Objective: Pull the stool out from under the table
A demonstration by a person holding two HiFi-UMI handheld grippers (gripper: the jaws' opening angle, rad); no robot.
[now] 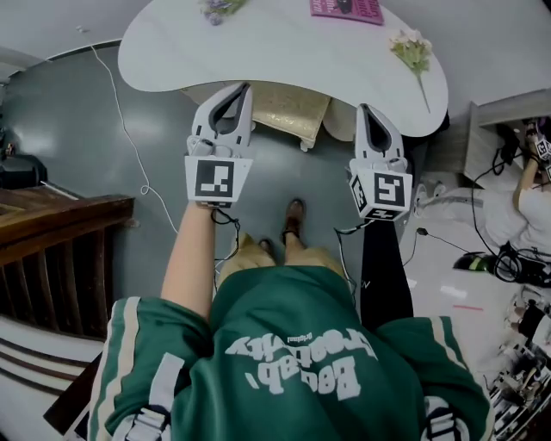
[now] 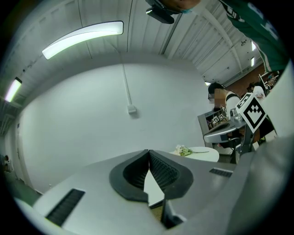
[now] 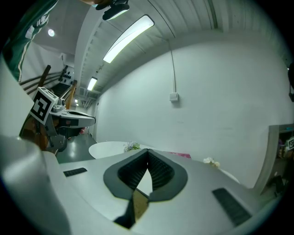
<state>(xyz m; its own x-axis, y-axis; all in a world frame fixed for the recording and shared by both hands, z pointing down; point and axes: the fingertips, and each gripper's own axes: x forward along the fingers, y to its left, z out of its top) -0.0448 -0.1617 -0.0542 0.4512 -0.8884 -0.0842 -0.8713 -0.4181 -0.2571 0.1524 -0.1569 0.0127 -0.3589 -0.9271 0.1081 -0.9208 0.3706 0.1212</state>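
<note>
Stool (image 1: pixel 291 110): tucked under the white desk (image 1: pixel 284 52); only part of its pale, patterned seat and a leg show past the near edge. It stands on the grey floor (image 1: pixel 155 146).

Left hand-held gripper (image 1: pixel 244 90): jaws pressed together, nothing between the ribbed pads (image 2: pixel 161 170). In the head view its tip overlaps the near desk edge, just left of the stool; cannot tell if it touches.

Right hand-held gripper (image 1: pixel 362 109): jaws likewise closed and empty, pads (image 3: pixel 158 170) meeting at the tip. The tip lies near the desk edge, just right of the stool.

Neither gripper is on the stool.

On the desk: pink magazine (image 1: pixel 347 9) at the far edge, white flower sprig (image 1: pixel 414 52) at the right, purple flowers (image 1: pixel 222 8) at the far left.

White cable (image 1: pixel 123 125) runs across the floor to the left.
</note>
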